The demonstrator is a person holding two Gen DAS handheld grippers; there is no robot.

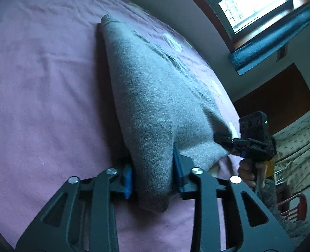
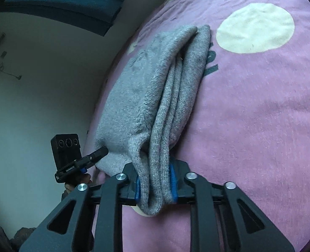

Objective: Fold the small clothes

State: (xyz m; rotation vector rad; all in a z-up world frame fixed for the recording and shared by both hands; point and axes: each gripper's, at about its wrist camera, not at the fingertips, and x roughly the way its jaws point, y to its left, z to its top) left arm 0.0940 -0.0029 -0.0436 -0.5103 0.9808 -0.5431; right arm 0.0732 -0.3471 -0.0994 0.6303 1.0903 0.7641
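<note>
A grey knit garment [image 1: 155, 88] lies folded in layers on a purple bed cover [image 1: 39, 84] with pale dots. In the left wrist view my left gripper [image 1: 152, 174] is shut on its near corner, blue pads pressed on both sides of the bunched fabric. My right gripper [image 1: 220, 138] pinches the neighbouring corner at the right, held by a hand [image 1: 247, 172]. In the right wrist view my right gripper [image 2: 155, 187] clamps several stacked layers of the garment [image 2: 138, 96]. The left gripper [image 2: 102, 152] grips the corner at the left. The near edge is lifted slightly off the cover [image 2: 260, 115].
The bed's edge runs along a pale wall [image 2: 39, 105]. A bright window [image 1: 249, 6] with a blue curtain [image 1: 270, 40] is at the upper right. A red chair [image 1: 293, 205] and patterned fabric [image 1: 297, 147] stand beyond the bed. Purple cover stretches wide on both sides.
</note>
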